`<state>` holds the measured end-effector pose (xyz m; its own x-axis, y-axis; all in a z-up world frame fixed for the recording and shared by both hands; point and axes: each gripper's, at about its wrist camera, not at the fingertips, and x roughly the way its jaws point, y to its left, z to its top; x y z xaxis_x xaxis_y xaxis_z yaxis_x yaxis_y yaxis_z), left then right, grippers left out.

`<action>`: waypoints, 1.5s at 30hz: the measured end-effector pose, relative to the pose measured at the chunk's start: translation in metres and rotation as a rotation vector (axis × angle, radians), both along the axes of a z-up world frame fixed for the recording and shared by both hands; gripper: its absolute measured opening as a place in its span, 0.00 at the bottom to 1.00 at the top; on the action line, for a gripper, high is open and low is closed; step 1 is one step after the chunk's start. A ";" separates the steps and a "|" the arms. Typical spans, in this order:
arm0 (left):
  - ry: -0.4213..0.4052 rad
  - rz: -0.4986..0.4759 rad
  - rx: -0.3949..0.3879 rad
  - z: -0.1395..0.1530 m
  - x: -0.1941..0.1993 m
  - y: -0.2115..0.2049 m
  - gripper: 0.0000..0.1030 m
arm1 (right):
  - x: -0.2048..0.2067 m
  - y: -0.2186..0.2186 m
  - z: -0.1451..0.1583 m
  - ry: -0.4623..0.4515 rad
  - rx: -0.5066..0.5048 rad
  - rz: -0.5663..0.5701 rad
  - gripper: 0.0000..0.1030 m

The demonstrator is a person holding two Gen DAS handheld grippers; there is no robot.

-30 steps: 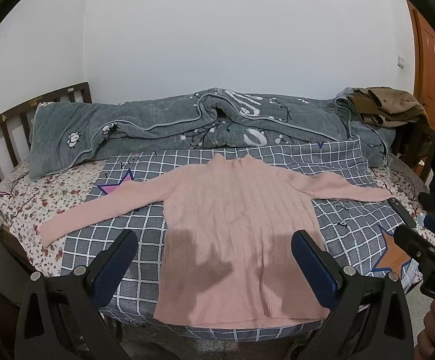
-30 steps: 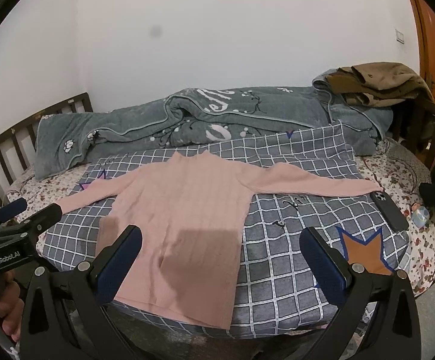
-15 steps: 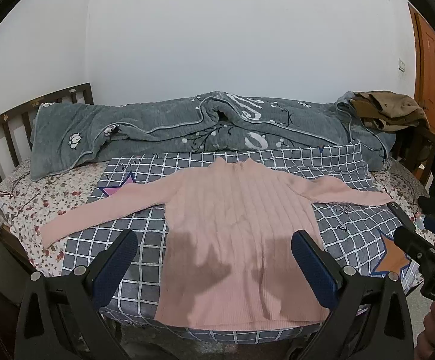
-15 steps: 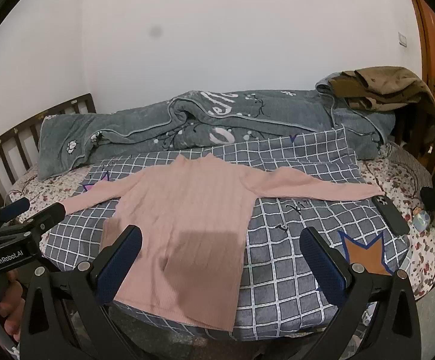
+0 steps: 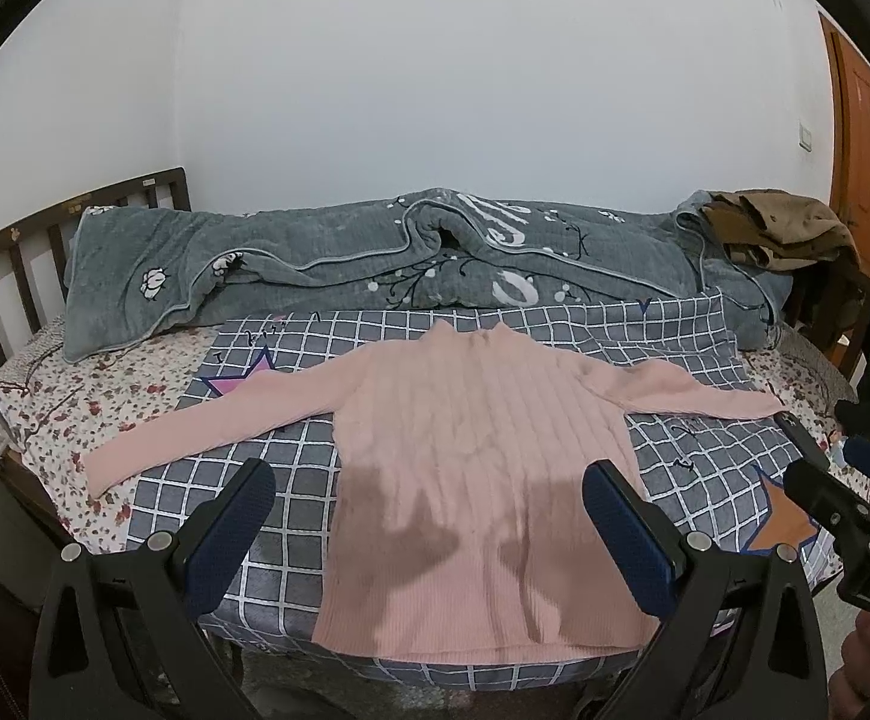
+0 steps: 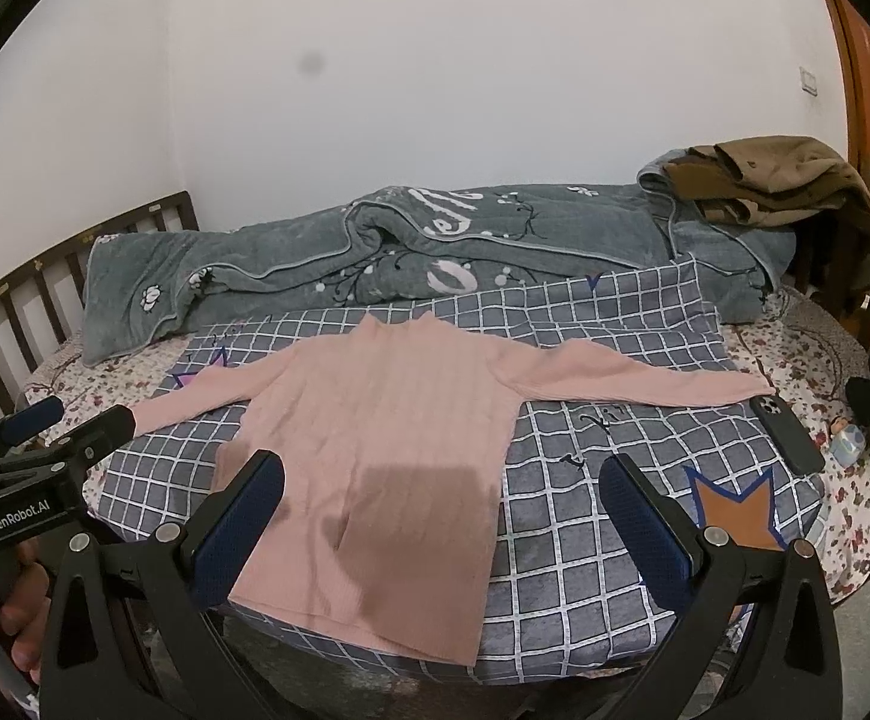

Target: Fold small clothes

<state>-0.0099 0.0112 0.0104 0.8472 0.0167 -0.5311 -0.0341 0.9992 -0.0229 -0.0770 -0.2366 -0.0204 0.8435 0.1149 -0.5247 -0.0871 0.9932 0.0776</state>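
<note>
A pink ribbed sweater [image 5: 471,450] lies flat on a grey checked cloth [image 5: 291,468] on the bed, both sleeves spread out sideways. It also shows in the right wrist view [image 6: 375,444]. My left gripper [image 5: 429,480] is open and empty, held above the sweater's lower hem at the bed's near edge. My right gripper [image 6: 441,474] is open and empty, above the sweater's right lower part and the cloth. Each gripper shows at the edge of the other's view.
A grey quilt [image 5: 375,264] lies bunched along the back of the bed. Brown clothes [image 6: 771,174] are piled at the back right. A black phone [image 6: 786,432] lies by the right sleeve's cuff. A wooden headboard [image 5: 9,252] is at the left.
Both grippers have risen or tilted slightly, so the bed sits a little lower in both views. The sweater has not moved.
</note>
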 end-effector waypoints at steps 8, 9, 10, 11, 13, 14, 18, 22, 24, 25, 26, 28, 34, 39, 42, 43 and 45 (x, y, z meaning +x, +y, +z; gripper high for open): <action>-0.004 0.009 -0.011 0.005 -0.002 0.000 1.00 | 0.001 0.001 0.002 0.004 0.002 0.012 1.00; -0.003 0.010 -0.009 0.005 -0.001 -0.001 1.00 | 0.001 0.001 0.002 0.003 0.003 0.013 1.00; -0.003 0.011 -0.007 0.006 -0.001 -0.001 1.00 | 0.001 0.001 0.002 0.004 0.006 0.016 1.00; -0.003 0.013 -0.005 0.006 -0.002 -0.001 1.00 | 0.001 0.000 0.002 0.004 0.009 0.018 1.00; -0.005 0.015 -0.002 0.007 -0.001 -0.002 1.00 | 0.002 -0.001 0.003 0.005 0.014 0.022 1.00; -0.007 0.017 0.001 0.008 -0.001 -0.003 1.00 | 0.002 0.000 0.003 0.004 0.014 0.025 1.00; -0.013 0.018 0.004 0.007 0.003 -0.005 1.00 | 0.005 0.000 0.003 0.004 0.002 0.032 1.00; -0.026 0.019 0.000 0.007 0.011 -0.003 1.00 | 0.012 0.003 0.002 0.003 -0.018 0.032 1.00; -0.034 0.027 0.006 0.006 0.015 -0.002 1.00 | 0.017 0.004 0.001 0.003 -0.022 0.026 1.00; -0.038 0.033 0.016 0.006 0.018 -0.002 1.00 | 0.021 0.004 0.001 0.003 -0.022 0.025 1.00; -0.043 0.042 0.028 0.005 0.021 -0.002 1.00 | 0.026 0.004 0.001 0.004 -0.025 0.023 1.00; -0.052 0.047 0.034 0.003 0.029 0.001 1.00 | 0.036 0.004 0.000 0.004 -0.034 0.024 1.00; -0.038 0.110 -0.021 -0.030 0.065 0.032 1.00 | 0.079 0.005 -0.013 -0.026 -0.020 0.070 1.00; 0.056 0.281 -0.046 -0.085 0.104 0.091 1.00 | 0.133 0.014 -0.047 0.034 -0.035 0.140 0.97; 0.102 0.323 -0.129 -0.113 0.116 0.133 0.99 | 0.163 0.022 -0.059 0.040 -0.044 0.184 0.96; 0.114 0.333 -0.173 -0.124 0.119 0.151 0.94 | 0.171 0.024 -0.061 0.034 -0.040 0.195 0.96; 0.144 0.359 -0.227 -0.143 0.124 0.181 0.88 | 0.188 0.027 -0.064 0.020 -0.027 0.221 0.96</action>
